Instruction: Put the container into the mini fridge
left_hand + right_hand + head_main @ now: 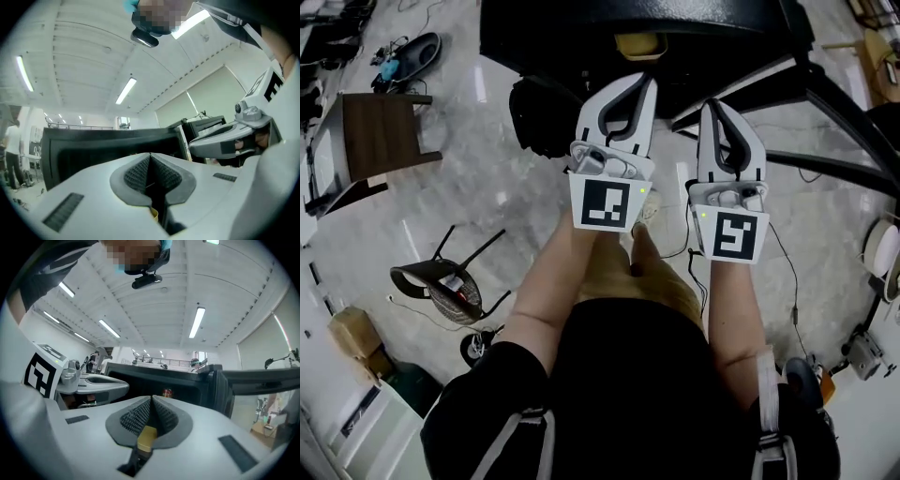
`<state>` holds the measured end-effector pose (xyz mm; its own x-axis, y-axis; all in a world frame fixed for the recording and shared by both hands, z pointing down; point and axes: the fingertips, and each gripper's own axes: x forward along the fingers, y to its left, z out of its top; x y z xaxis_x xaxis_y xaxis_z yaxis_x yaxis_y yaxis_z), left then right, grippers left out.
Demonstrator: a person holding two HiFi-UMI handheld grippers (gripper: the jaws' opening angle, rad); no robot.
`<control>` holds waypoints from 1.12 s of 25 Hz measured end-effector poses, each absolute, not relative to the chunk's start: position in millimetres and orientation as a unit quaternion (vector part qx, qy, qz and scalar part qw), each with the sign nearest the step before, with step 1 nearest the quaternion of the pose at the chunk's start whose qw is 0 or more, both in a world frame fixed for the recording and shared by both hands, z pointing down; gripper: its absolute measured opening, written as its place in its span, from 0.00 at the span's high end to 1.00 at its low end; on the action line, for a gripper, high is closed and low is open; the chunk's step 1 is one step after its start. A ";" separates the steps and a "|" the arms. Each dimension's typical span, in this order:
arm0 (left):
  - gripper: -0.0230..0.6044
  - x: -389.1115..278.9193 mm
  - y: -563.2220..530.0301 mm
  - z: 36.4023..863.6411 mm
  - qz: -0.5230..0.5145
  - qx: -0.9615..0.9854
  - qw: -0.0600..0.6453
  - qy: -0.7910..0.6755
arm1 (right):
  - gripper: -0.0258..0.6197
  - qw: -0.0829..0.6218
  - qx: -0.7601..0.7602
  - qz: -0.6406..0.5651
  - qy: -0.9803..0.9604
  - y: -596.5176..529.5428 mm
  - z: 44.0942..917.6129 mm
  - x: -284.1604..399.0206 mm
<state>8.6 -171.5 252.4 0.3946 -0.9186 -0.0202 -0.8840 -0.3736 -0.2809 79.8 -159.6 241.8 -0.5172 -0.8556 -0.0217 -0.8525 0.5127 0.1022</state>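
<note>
Container: a yellowish tub-shaped thing [639, 44] lies at the dark front of the black box-shaped mini fridge [140, 380], past both gripper tips. I take it for the task's container. I cannot tell whether it is already inside the cabinet or only at its mouth.
Left gripper [150, 160]: the ribbed pads are pressed together with nothing pinched, and it points level at the fridge.
Right gripper [151, 400]: the pads also meet and hold nothing. A yellowish patch shows through the gap under them, and I cannot say what it is.
Fridge interior: it looks open toward me, with a small red item [167, 392] showing inside.
Step in hand, as I judge it: approach, with no grasp made.
Method: I would spread one gripper's jaws before closing in and come in level. I would take the tub by a wall or rim, not a corner.
Second gripper: I would keep it clear of the opening.
Risk: shut jaws could nudge the tub away.
</note>
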 end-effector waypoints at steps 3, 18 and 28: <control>0.93 10.4 -145.6 220.0 -0.060 -0.820 0.133 0.553 | 0.90 -0.002 0.482 -0.060 -0.874 -140.7 212.1 81.3; 0.93 -42.3 -44.5 65.3 -0.030 -0.765 0.226 0.602 | 0.90 -0.075 0.428 -0.144 -0.889 -50.3 72.4 29.1; 0.93 -63.0 4.2 27.5 -0.013 -0.786 0.241 0.569 | 0.90 -0.097 0.460 -0.163 -0.867 1.0 26.1 6.8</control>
